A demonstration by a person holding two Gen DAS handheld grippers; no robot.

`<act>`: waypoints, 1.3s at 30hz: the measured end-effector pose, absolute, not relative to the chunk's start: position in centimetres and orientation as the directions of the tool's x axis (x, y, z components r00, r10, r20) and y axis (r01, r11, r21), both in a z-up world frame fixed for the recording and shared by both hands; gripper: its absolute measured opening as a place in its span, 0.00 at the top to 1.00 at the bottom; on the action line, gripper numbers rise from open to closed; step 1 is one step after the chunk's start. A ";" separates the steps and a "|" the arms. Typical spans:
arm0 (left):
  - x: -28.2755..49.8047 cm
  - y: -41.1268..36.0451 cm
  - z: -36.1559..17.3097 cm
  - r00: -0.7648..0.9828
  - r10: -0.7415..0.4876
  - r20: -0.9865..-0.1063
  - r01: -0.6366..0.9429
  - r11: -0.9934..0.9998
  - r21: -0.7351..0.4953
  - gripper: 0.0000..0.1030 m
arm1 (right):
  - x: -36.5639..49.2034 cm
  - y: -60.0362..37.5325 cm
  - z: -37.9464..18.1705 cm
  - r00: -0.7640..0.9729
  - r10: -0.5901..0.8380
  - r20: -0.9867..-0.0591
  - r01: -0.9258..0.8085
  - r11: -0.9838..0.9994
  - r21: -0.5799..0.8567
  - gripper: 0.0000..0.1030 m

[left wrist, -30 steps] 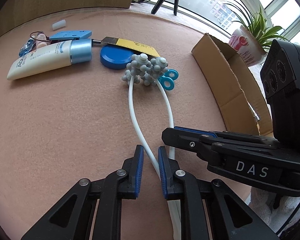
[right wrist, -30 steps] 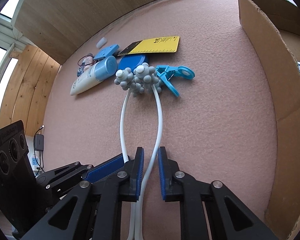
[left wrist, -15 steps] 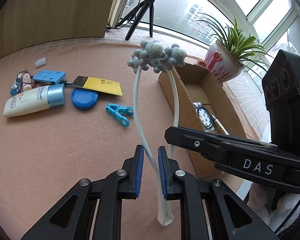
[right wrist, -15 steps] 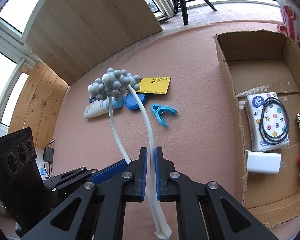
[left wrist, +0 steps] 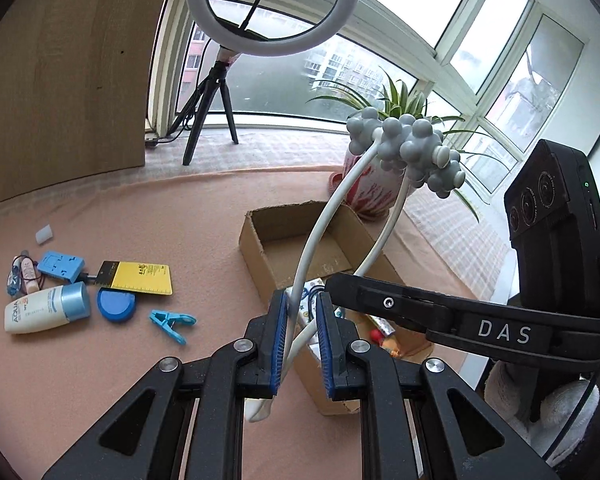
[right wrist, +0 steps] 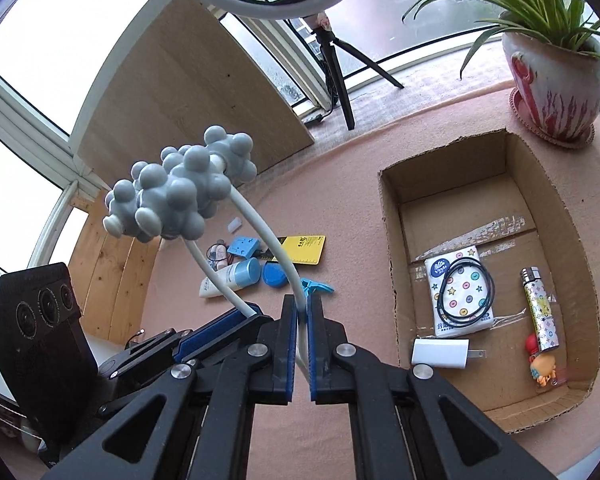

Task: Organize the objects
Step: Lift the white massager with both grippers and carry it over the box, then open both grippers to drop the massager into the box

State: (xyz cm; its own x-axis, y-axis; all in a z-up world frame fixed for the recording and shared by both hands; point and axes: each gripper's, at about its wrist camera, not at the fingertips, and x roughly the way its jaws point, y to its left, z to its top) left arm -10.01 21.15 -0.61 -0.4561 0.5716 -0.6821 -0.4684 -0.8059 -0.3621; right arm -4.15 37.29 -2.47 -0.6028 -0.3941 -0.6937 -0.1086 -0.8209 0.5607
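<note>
Massager [right wrist: 180,196] held aloft above table [left wrist: 100,360], beside box [right wrist: 392,240]. Right gripper [right wrist: 300,344] clamped on one stem; left gripper [left wrist: 302,344] pinching other. Stem ends hidden behind jaws.

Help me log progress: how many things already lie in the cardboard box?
5: tissue pack mid-floor, black cable coiled on it, white charger below it, patterned lighter to its right, small toy beneath the lighter. The box's near wall may hide more.
</note>
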 end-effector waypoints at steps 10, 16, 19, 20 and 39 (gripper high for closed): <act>-10.2 26.3 2.4 -0.450 0.622 -0.641 -0.543 -0.760 -0.357 0.85 | -2.9 41.7 1.3 -0.679 -0.329 -0.656 -0.128 -0.827 0.547 0.95; -9.7 29.3 2.0 -0.409 0.647 -0.644 -0.575 -0.730 -0.368 0.85 | -2.0 43.9 1.4 -0.686 -0.284 -0.671 -0.170 -0.833 0.526 0.95; -9.2 30.9 1.1 -0.370 0.666 -0.648 -0.589 -0.707 -0.391 0.91 | -1.7 44.9 1.0 -0.677 -0.285 -0.679 -0.181 -0.830 0.528 0.95; -9.0 31.4 0.7 -0.364 0.664 -0.653 -0.595 -0.705 -0.386 0.92 | -1.6 45.0 0.8 -0.672 -0.272 -0.689 -0.191 -0.835 0.517 0.95; -12.7 30.4 -4.2 -0.376 0.558 -0.740 -0.435 -0.811 -0.391 0.38 | -3.3 47.6 -4.4 -0.580 -0.215 -0.785 -0.285 -0.850 0.443 0.66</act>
